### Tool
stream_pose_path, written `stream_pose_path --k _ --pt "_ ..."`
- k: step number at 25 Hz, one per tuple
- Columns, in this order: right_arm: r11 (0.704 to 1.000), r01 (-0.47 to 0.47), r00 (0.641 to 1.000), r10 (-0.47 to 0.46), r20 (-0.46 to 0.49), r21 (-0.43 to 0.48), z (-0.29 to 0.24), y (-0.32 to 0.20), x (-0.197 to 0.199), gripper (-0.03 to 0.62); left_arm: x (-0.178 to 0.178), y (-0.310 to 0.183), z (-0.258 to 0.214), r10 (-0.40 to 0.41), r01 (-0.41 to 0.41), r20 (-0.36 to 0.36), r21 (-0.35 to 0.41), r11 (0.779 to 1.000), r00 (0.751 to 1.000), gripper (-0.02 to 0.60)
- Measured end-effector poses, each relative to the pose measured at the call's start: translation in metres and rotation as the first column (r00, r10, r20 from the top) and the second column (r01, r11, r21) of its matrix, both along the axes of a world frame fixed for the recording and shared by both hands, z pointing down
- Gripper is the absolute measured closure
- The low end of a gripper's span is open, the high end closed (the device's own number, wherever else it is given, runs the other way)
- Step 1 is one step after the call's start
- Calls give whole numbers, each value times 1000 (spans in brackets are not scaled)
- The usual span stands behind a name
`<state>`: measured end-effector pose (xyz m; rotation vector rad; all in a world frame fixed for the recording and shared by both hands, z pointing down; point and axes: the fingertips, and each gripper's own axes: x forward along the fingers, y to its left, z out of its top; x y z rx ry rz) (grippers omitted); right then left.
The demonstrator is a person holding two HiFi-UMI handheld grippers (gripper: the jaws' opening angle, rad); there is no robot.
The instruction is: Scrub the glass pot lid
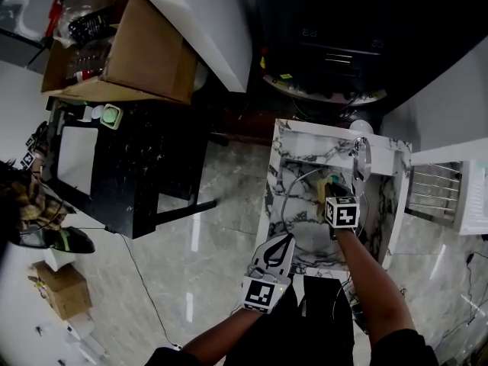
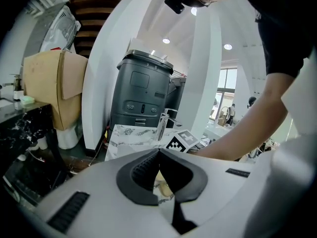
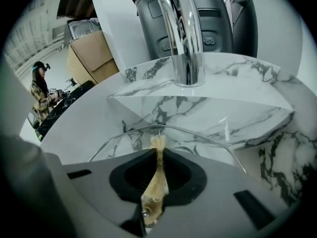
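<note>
The lid [image 3: 163, 128] lies in the sink [image 1: 273, 181], center right of the head view, below the tap [image 3: 182, 33], I judge for rinsing. It is round, with no long axis, and seems to lie flat. My right tongs [image 3: 158, 150] pinch a scrubber [image 3: 157, 182] edge-on against it. My left tongs [image 2: 158, 152] are closed and empty at lower center.

Head view dim, dark corners; glossy floor [image 1: 191, 250] streaked with reflections. Gripper views brighter, fisheye-bent edges; ceiling spotlights [image 2: 166, 40] glow; glare on faucet [image 3: 181, 29].
</note>
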<state>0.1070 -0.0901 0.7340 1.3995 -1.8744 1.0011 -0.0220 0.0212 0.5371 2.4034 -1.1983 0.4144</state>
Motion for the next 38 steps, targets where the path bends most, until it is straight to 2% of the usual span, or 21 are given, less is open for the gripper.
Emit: stream_pose_path --k 4,7,16,29,38 --pt "998 -68 998 68 16 -1 1 2 14 542 5 -3 -5 23 -23 21 5 1000 1000 568" --pt "995 -97 995 97 26 5 1 5 22 542 9 -1 -3 7 -7 -11 4 1000 1000 568" --pt "994 -108 994 107 19 13 2 12 46 540 23 11 -5 57 -56 28 -4 998 998 568" --pt "992 -126 992 126 22 -2 0 27 76 540 56 22 -8 102 -102 37 -2 995 994 568" --pt "997 -77 997 76 -19 -13 -2 51 89 540 54 16 -11 59 -60 46 10 998 997 568"
